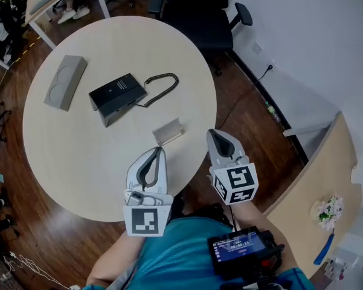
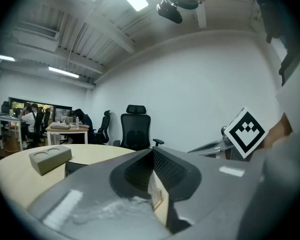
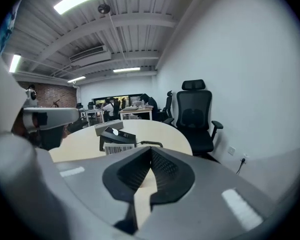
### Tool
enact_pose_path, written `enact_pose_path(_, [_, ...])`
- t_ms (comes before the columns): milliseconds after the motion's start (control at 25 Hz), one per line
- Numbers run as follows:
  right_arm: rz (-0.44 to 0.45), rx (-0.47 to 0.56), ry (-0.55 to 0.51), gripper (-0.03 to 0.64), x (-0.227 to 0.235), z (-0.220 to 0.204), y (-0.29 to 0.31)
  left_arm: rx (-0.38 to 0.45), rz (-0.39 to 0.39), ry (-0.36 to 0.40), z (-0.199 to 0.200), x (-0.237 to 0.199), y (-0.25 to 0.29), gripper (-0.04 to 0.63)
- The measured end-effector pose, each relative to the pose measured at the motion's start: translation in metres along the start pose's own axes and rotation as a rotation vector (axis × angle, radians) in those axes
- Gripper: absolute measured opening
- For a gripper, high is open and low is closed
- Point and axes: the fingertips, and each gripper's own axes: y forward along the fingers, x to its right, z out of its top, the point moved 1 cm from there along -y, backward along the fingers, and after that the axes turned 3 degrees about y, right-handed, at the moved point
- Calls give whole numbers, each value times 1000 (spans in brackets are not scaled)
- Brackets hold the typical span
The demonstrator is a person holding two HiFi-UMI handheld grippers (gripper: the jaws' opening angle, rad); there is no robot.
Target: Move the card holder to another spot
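Note:
The card holder (image 1: 168, 130), a small pale stand, sits upright on the round beige table (image 1: 78, 156) near its front right edge. My left gripper (image 1: 159, 151) hovers just in front of it, a little to its left, with the jaws shut and nothing between them; in the left gripper view (image 2: 152, 151) the tips meet. Over the table's right edge, just right of the holder, my right gripper (image 1: 212, 133) is raised. Its jaws (image 3: 150, 149) are shut on nothing. Neither gripper touches the holder.
A black desk device (image 1: 116, 95) with a coiled cord (image 1: 160, 84) lies mid-table, behind the holder. A grey block (image 1: 65, 81) with two round recesses lies at the far left. A black office chair (image 1: 199, 11) stands beyond the table, and a curved wooden counter (image 1: 317, 180) at the right.

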Motion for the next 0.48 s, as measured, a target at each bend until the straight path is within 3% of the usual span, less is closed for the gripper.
enact_pose_path(480, [-234, 173, 58, -8, 45, 56, -143, 95, -249, -3, 48, 96, 2, 14])
